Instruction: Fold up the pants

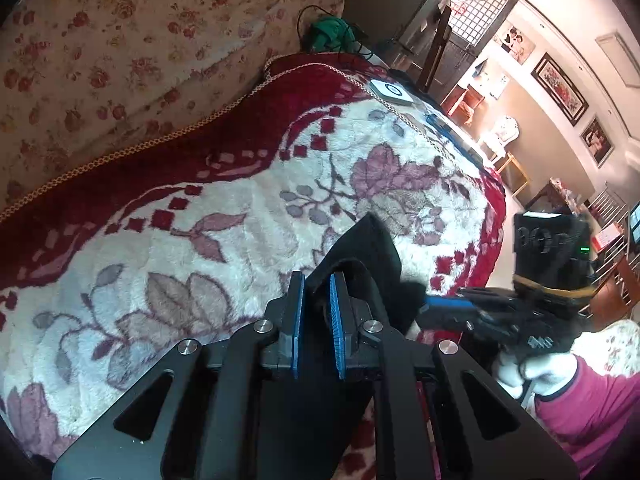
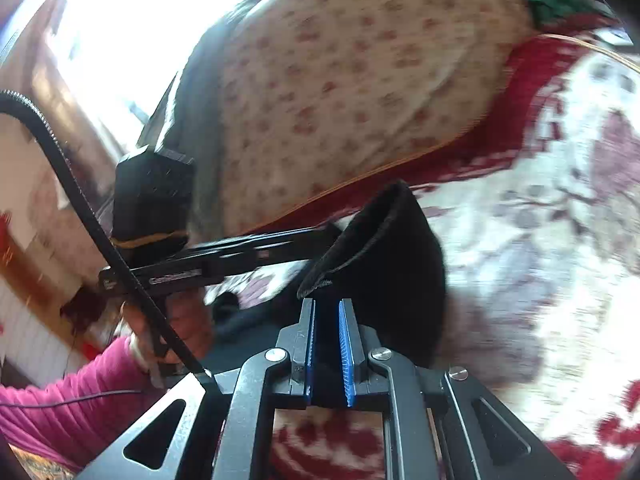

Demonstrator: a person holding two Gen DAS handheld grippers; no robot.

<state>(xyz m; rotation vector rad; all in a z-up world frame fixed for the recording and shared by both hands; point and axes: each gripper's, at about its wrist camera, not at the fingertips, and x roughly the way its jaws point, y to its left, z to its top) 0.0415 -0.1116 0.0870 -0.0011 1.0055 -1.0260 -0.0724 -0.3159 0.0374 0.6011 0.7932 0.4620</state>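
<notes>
My left gripper [image 1: 316,280] has its jaws clamped on a fold of the black pants [image 1: 372,248], the cloth rising between the blue pads and standing up past them. My right gripper [image 2: 328,306] likewise has its jaws pinched shut on the same pants [image 2: 400,256]; a hemmed edge curls up just beyond the tips. The pants hang between my two grippers above the bed, over a plush blanket [image 1: 240,208] in white and deep red with a pattern of mauve leaves and flowers. In the left view, my right hand [image 1: 532,372] in a pink sleeve grips its tool at the right edge; the writing on that tool is too blurred to read. Further along the blanket lies a small white square box [image 1: 391,93] with a dark ring mark. A flowered bedspread [image 1: 120,48] lies beyond the corded red border. Framed pictures [image 1: 560,94] hang on the far wall.
</notes>
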